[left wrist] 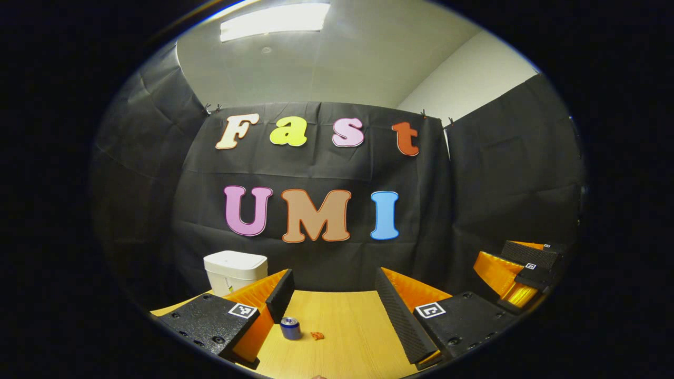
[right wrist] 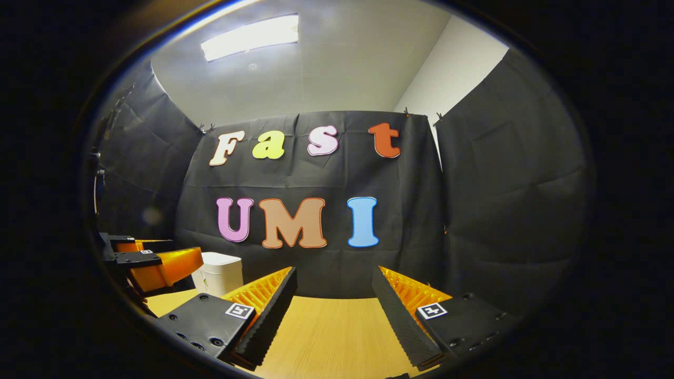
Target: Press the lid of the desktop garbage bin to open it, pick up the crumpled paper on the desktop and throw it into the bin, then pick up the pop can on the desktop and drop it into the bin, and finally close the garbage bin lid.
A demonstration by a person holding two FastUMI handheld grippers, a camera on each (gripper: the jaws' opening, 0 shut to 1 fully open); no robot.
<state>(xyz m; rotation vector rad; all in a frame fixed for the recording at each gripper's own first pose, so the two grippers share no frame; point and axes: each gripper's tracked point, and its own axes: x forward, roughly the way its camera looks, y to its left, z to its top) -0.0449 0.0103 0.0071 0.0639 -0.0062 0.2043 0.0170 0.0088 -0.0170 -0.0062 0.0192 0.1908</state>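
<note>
the left hand-held gripper (left wrist: 333,297) hangs above the wooden tabletop (left wrist: 347,337) with its 2 fingers spread wide and nothing between them. the right hand-held gripper (right wrist: 334,297) is likewise wide open and empty over the tabletop (right wrist: 326,337).

in the left gripper view the bin (left wrist: 235,271) stands at the far left of the tabletop, close to the black cloth wall (left wrist: 489,184), partly behind the left finger; its lid is down. the can (left wrist: 290,328) stands upright on the tabletop just inside the left finger, apart from it. a small orange crumpled paper (left wrist: 317,335) lies just to the right of the can, near it but not touching. the right hand-held gripper (left wrist: 518,273) shows at the right edge of this view, off to the side.

in the right gripper view the bin (right wrist: 218,273) sits at the far left, lid down, with the left hand-held gripper (right wrist: 152,266) in front of it at the left edge; how far that one is open cannot be judged from here.
</note>
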